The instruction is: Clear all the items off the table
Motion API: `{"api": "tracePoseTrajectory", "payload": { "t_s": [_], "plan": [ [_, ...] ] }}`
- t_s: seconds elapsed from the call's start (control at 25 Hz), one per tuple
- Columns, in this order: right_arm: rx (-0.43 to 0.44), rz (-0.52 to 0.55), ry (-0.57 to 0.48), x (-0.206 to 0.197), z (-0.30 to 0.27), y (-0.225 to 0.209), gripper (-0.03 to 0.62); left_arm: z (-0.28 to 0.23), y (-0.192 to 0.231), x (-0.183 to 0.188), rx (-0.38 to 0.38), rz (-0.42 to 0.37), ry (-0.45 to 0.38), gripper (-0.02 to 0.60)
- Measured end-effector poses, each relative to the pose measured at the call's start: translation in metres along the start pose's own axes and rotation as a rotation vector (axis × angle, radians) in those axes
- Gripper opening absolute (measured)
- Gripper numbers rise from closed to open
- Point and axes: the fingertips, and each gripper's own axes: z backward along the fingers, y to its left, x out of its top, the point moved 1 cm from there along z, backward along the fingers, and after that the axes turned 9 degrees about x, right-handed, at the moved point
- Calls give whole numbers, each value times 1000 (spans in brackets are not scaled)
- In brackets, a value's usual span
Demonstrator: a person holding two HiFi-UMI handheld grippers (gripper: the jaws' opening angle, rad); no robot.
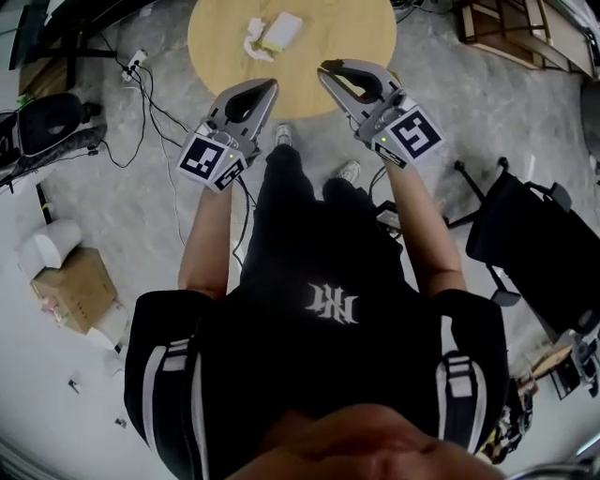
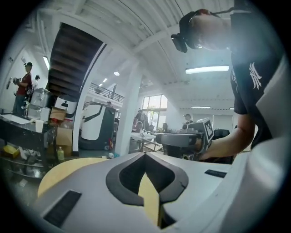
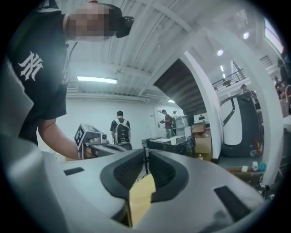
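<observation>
A round yellow table [image 1: 356,28] stands ahead of me in the head view. On its far part lie a crumpled white tissue [image 1: 253,41] and a pale, flat packet [image 1: 282,31], touching each other. My left gripper [image 1: 271,85] hovers at the table's near edge, jaws shut and empty. My right gripper [image 1: 324,67] is over the near edge too, also shut with nothing in it. In the left gripper view the jaws [image 2: 145,155] meet, with the right gripper [image 2: 184,139] beyond. In the right gripper view the jaws [image 3: 146,160] are together, and the left gripper [image 3: 97,143] shows at left.
A black office chair [image 1: 534,244] stands on the floor at right, another black seat [image 1: 47,127] at left. Cables [image 1: 141,89] trail left of the table. A cardboard box [image 1: 75,291] and a white roll [image 1: 52,246] lie at lower left. Wooden frames [image 1: 506,28] sit at top right.
</observation>
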Motion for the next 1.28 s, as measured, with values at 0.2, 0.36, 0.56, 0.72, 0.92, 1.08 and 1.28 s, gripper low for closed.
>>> {"api": "tracePoseTrajectory", "payload": {
  "t_s": [0.2, 0.36, 0.56, 0.72, 0.92, 1.08, 1.28],
  "plan": [
    [-25, -56, 107, -41, -74, -22, 174, 1, 73, -20, -28, 45, 22, 11],
    [-134, -130, 216, -91, -121, -58, 325, 4, 113, -42, -87, 62, 60, 11],
    [-276, -225, 281, -146, -149, -103, 477, 1, 147, -67, -137, 104, 99, 11],
    [-246, -140, 372, -180, -159, -126, 538, -2, 163, -82, -180, 119, 125, 11],
    [-192, -88, 446, -216, -160, -157, 572, -7, 175, -99, -212, 125, 145, 11],
    [-141, -102, 525, -247, -166, -161, 575, -12, 181, -115, -229, 131, 173, 11],
    [-148, -85, 625, -271, -167, -165, 575, -14, 180, -128, -246, 111, 199, 11]
  ]
}}
